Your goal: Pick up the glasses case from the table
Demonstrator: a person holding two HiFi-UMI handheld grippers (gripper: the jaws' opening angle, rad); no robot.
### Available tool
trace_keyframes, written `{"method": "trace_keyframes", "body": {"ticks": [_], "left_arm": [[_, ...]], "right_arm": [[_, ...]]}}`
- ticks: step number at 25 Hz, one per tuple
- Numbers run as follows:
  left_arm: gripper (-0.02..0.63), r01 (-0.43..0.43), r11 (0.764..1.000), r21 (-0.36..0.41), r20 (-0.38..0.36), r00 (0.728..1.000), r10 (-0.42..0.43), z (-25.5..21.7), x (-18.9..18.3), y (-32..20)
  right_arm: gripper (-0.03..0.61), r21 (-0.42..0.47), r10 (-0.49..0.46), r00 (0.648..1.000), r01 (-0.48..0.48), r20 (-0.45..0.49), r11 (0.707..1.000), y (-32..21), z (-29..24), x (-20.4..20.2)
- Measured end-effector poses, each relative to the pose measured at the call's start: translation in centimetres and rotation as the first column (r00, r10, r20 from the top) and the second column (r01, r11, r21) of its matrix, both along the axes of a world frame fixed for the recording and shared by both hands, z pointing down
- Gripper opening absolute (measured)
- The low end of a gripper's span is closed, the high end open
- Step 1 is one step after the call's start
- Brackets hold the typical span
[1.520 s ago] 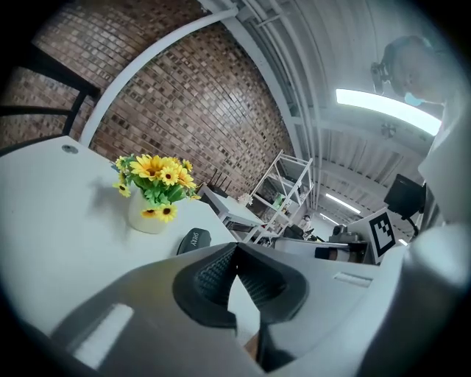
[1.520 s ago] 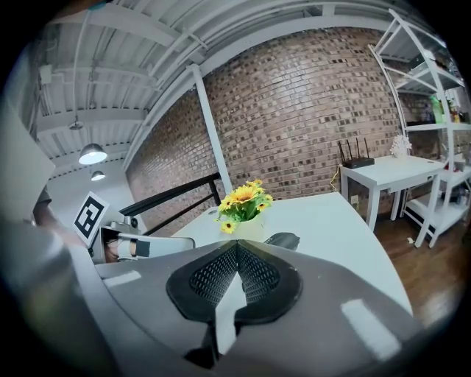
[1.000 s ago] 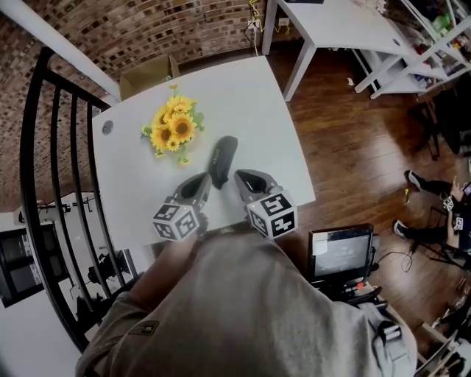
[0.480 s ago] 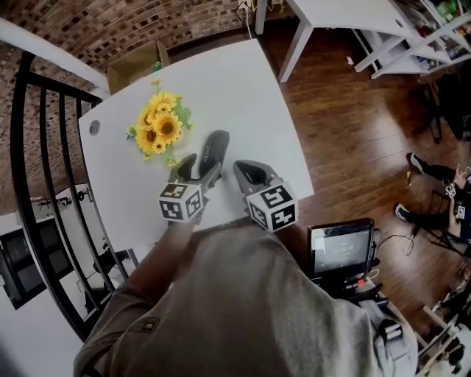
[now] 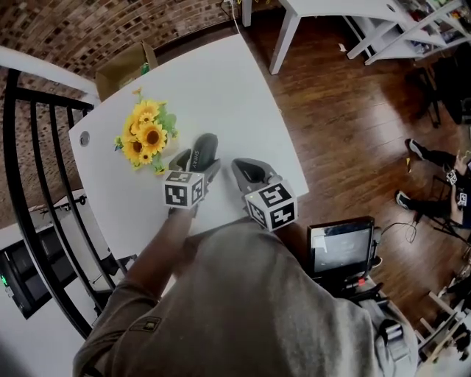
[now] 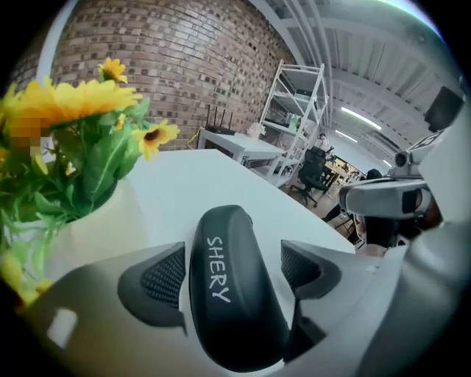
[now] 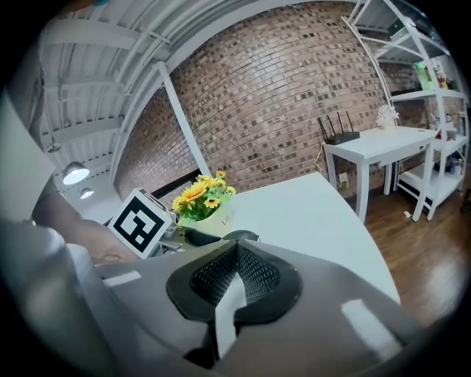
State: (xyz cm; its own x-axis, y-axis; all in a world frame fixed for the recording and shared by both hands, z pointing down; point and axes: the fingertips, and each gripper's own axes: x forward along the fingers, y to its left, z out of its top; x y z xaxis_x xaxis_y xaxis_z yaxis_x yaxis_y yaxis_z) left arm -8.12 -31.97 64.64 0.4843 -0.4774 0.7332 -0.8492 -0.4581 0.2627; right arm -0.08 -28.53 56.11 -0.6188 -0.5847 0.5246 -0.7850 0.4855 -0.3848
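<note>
The dark glasses case (image 5: pixel 205 146) lies on the white table (image 5: pixel 221 81), just right of the sunflowers. In the left gripper view the case (image 6: pixel 232 287), lettered in white, fills the gap between the jaws. My left gripper (image 5: pixel 194 160) straddles its near end with the jaws opening; the left pad (image 6: pixel 163 276) sits close beside the case and the right pad (image 6: pixel 302 263) stands clear of it. My right gripper (image 5: pixel 247 170) hangs just right of the case with its pads (image 7: pixel 237 272) together and nothing in them.
A pot of yellow sunflowers (image 5: pixel 142 135) stands immediately left of the case. The table's near edge runs under both grippers. A black railing (image 5: pixel 22 184) lies left, a cardboard box (image 5: pixel 124 63) beyond the table, a screen (image 5: pixel 341 249) at right, and another white table (image 5: pixel 324 11) farther off.
My left gripper moved forward and down over the near end of the case, and its jaws spread from shut to wide. The right gripper crept slightly forward.
</note>
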Motion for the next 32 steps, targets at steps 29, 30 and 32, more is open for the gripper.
{"method": "trace_keyframes", "body": {"ticks": [29,30,32], "left_arm": [[0.356,0.132,0.989,0.069,-0.211,0.971,-0.115,-4.8,-1.6,3.3],[0.356,0.149,0.985,0.084,-0.234,0.964,-0.125,-5.5,-1.9,3.9],[0.356,0.18,0.977,0.11,-0.278,0.95,-0.144,-6.8,-2.7,5.0]], "right_arm": [[0.011,0.069,-0.008,1.0,0.008,0.0,0.998,1.0,-2.5,-0.3],[0.011,0.077,-0.012,1.0,0.012,-0.001,0.997,1.3,-2.9,-0.6],[0.011,0.093,-0.021,1.0,0.022,-0.004,0.995,2.0,-3.5,-1.3]]}}
